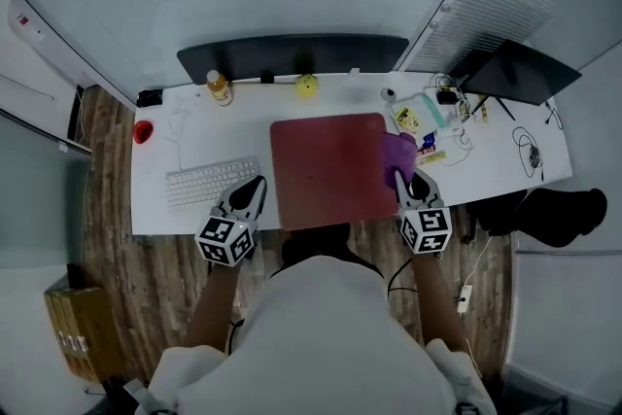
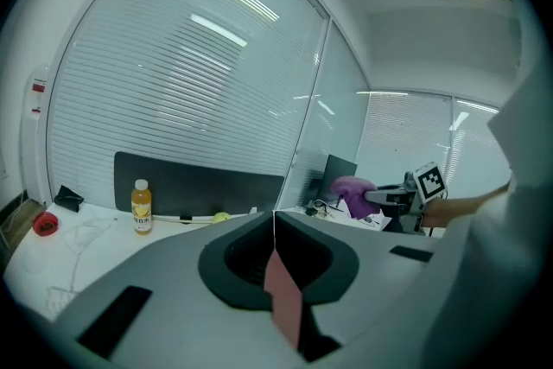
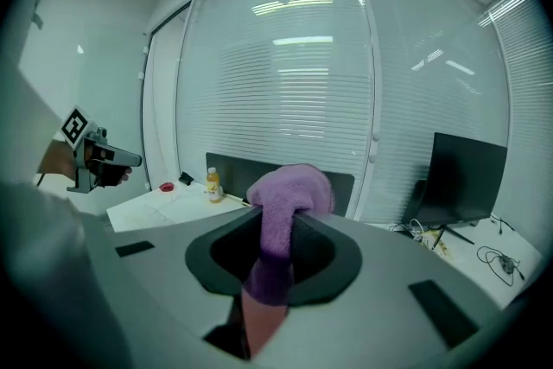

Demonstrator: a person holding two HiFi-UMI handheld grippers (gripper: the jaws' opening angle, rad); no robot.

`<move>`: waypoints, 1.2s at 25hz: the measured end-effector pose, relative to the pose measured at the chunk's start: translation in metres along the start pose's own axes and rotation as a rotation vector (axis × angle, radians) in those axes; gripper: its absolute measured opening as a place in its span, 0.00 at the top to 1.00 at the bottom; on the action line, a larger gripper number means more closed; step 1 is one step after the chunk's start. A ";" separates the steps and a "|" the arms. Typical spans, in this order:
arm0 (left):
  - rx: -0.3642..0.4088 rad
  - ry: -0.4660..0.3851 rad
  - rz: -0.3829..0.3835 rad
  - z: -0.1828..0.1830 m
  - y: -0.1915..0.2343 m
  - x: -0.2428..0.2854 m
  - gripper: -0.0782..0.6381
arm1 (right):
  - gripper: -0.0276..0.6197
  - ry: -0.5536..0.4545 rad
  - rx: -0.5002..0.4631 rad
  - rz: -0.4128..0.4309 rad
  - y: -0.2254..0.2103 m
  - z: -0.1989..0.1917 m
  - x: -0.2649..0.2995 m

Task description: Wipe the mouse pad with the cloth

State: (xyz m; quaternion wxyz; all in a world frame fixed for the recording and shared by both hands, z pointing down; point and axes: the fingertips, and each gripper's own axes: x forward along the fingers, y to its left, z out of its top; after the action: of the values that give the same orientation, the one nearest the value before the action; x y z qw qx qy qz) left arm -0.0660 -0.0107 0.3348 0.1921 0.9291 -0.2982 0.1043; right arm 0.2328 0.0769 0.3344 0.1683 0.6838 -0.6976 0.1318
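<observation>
A dark red mouse pad (image 1: 330,168) lies on the white desk (image 1: 194,219), in the middle near its front edge. My right gripper (image 1: 405,178) is at the pad's right edge, shut on a purple cloth (image 1: 398,154) that bunches beyond the jaws; the cloth (image 3: 288,194) fills the jaw gap in the right gripper view. My left gripper (image 1: 255,186) hovers at the pad's left front corner, jaws shut with nothing between them. In the left gripper view a strip of the red pad (image 2: 283,296) shows below the jaws, and the other gripper with the cloth (image 2: 352,193) appears at the right.
A white keyboard (image 1: 209,182) lies left of the pad. At the back stand an orange drink bottle (image 1: 220,88), a yellow ball (image 1: 307,86) and a dark screen panel (image 1: 292,53). A red cup (image 1: 144,131) sits far left. Cables and small items (image 1: 437,117) clutter the right, beside a monitor (image 1: 515,71).
</observation>
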 end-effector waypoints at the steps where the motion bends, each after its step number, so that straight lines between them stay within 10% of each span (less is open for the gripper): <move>1: 0.006 -0.004 -0.012 0.002 -0.002 0.000 0.87 | 0.83 -0.009 -0.003 -0.007 0.002 0.002 -0.006; 12: 0.080 -0.036 -0.066 0.019 -0.025 -0.008 0.87 | 0.83 -0.038 0.036 -0.089 -0.010 0.001 -0.050; 30: 0.064 -0.078 -0.007 0.028 -0.066 0.006 0.87 | 0.83 -0.082 0.047 0.001 -0.041 0.009 -0.066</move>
State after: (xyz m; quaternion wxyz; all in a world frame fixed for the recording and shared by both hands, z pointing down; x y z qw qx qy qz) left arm -0.0196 0.0238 0.2917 0.1506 0.9393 -0.2987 0.0767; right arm 0.2736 0.1316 0.2968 0.1233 0.6922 -0.7009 0.1203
